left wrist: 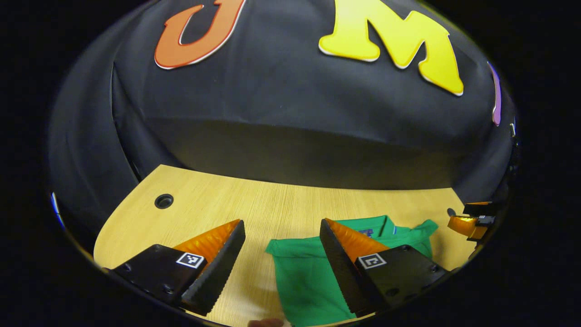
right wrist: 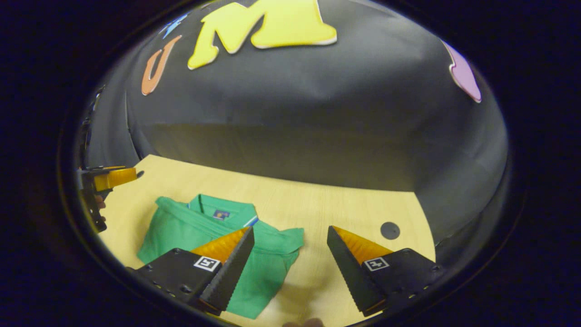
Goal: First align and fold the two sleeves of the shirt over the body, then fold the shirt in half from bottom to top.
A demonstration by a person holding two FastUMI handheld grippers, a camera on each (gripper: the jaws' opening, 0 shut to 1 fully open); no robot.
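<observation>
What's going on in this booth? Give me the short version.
A person is folding a green shirt on a wooden table with a hand-held gripper in each hand. The shirt lies with its collar toward the far wall and both sleeves look already folded over the body. The left hand-held gripper and the right hand-held gripper both hang open above the shirt's side edges, gripping nothing. The bottom-to-top fold looks not yet done, though the hem is out of sight.

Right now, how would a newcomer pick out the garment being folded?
Start at the pale wooden table before the black cloth wall. On it lies the green shirt, its collar toward the wall. It is the one soft thing there, beside two dark round holes in the tabletop.
</observation>
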